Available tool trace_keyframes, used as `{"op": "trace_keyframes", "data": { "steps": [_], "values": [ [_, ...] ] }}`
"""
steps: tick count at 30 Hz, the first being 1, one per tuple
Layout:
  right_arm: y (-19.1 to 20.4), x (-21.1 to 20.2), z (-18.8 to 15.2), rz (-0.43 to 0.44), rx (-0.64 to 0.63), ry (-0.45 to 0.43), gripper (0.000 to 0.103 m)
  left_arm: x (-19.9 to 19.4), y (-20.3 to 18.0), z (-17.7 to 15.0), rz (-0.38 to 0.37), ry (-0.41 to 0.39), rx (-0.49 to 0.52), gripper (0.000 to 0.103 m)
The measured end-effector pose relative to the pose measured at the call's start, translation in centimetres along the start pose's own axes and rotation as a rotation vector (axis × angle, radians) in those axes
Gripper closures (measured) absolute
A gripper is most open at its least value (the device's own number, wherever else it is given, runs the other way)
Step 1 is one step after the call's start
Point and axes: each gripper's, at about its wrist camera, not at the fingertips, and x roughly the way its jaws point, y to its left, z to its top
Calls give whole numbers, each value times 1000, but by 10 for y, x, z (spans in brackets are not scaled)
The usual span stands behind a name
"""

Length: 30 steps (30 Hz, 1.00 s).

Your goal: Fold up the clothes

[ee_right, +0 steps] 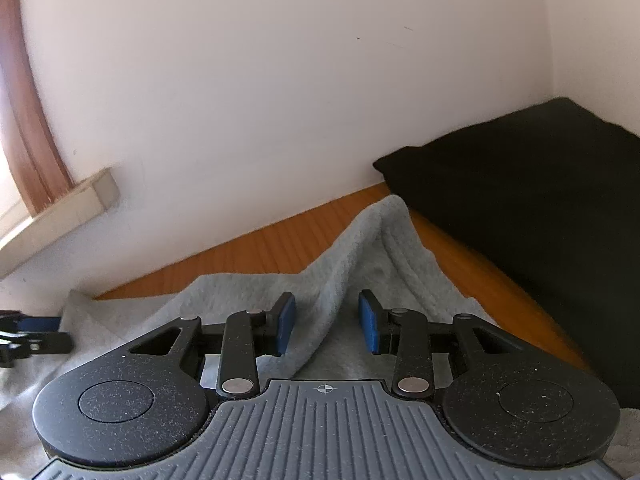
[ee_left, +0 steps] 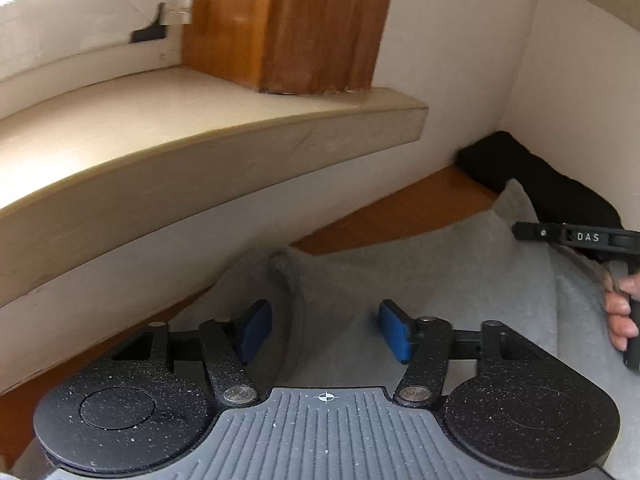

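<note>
A soft, limp grey sweatshirt (ee_right: 352,264) sprawls over the wooden table (ee_right: 256,252) beside a folded black garment (ee_right: 520,184), both the left gripper (ee_left: 326,330) and right gripper (ee_right: 327,322) spread, unpinched, astride raised fleece folds likeliest to hold.

Left claw (ee_left: 326,330) and right claw (ee_right: 327,322) both seemingly parted, angled downward.

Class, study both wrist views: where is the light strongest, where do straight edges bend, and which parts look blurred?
Left wrist view: daylight glares on the pale ledge at left; its straight edge bows from fisheye distortion; the wooden post and wall are motion-smeared. Right wrist view: even, soft light; the wall-table line curves; the grey garment is sharp, while the black cloth shows almost no detail.
</note>
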Motion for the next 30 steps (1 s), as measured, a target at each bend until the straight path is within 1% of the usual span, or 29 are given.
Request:
{"op": "trace_keyframes", "data": {
  "steps": [1,2,3,5,6,7,9,11,13,14,15,16,17,18,19,20,22,23,24,25,26,27,30],
  "values": [
    [-2,-1,0,7,11,-2,67,-1,-1,0,-1,-24,9,92],
    [-4,-2,0,15,22,-3,71,-4,-2,0,0,-53,19,100],
    [-7,-6,0,35,41,-21,97,-8,-3,0,17,-104,35,100],
    [-14,-16,-2,72,79,-78,98,-19,-4,1,69,-218,56,100],
    [-17,-22,-3,84,97,-117,98,-22,-4,1,91,-253,47,100],
    [-18,-25,-3,87,101,-134,98,-23,-4,0,102,-261,50,100],
    [-17,-27,-4,73,100,-147,98,-20,-7,-2,106,-241,70,100],
    [-17,-23,-2,55,103,-128,98,-17,-8,-4,115,-216,84,95],
    [-19,-17,0,17,121,-91,91,-15,-8,-6,142,-191,90,79],
    [-20,-16,0,10,121,-97,89,-17,-7,-8,148,-189,96,75],
    [-20,-16,1,6,121,-107,89,-22,-5,-11,149,-185,98,67],
    [-21,-16,2,1,121,-117,89,-27,-3,-14,149,-178,98,64],
    [-22,-16,3,-4,121,-127,95,-32,-1,-16,146,-172,100,64],
    [-21,-23,5,-67,116,-188,101,-39,-1,-18,142,-171,105,63],
    [-21,-31,7,-138,110,-255,101,-46,-2,-20,140,-172,112,60],
    [-26,-37,10,-184,153,-298,101,-53,-1,-22,139,-173,115,58],
    [-37,-35,18,-139,235,-231,101,-70,3,-27,135,-175,117,46],
    [-35,-36,18,-118,215,-228,97,-79,5,-30,129,-175,115,44],
    [-31,-38,19,-97,187,-229,97,-87,7,-32,125,-176,118,43],
    [-24,-37,18,-62,148,-204,96,-96,8,-34,128,-179,124,40],
    [-16,-36,17,-25,109,-174,94,-105,9,-36,134,-182,132,37],
    [-8,-34,17,12,69,-144,88,-114,11,-38,143,-185,139,33],
    [22,-23,5,84,-34,-26,76,-147,25,-52,174,-176,148,29]
  ]
}}
